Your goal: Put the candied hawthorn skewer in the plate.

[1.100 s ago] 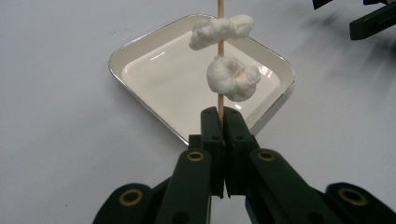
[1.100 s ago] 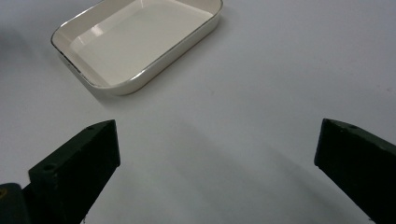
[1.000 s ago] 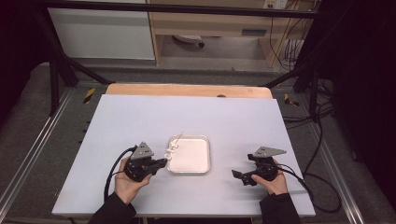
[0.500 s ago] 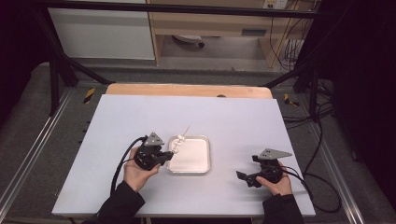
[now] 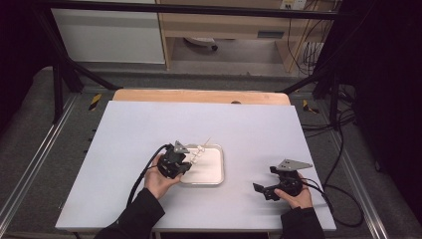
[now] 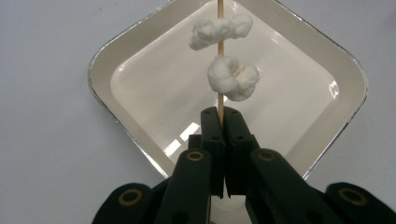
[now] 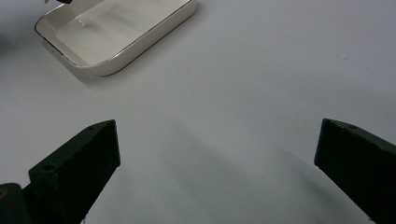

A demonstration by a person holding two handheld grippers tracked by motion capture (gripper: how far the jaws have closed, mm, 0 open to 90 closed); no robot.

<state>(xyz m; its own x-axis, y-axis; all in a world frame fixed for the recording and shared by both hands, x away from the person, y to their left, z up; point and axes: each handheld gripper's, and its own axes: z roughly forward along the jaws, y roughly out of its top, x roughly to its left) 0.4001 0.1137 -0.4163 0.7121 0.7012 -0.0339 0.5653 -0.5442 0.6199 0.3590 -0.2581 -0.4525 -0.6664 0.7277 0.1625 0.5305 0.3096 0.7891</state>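
The top end of the skewer [image 6: 220, 56] is cut off by the upper edge of the left gripper view, and its lower end is swallowed between the jaws, so neither tip can really be made out there. In the high view the stick is tiny, but it can be seen slanting up and away from the left gripper [image 5: 185, 160] toward the far right, over the near-left corner of the tray [image 5: 217, 172]. The left gripper is clamped tight on the skewer, jaws practically closed on it. Two fluffy white lumps [image 6: 232, 77] are threaded on the thin pale wooden stick, one just above the other, the lower one a bit beyond the jaw tips; what they're made of can't be told. The tray is white, shallow, squarish with rounded corners and a thin metallic-looking rim, sitting on the table [image 5: 124, 129].

Over on the right, the right gripper [image 5: 271, 180] is held low over bare tabletop, well apart from the tray, jaws spread wide with nothing between them.
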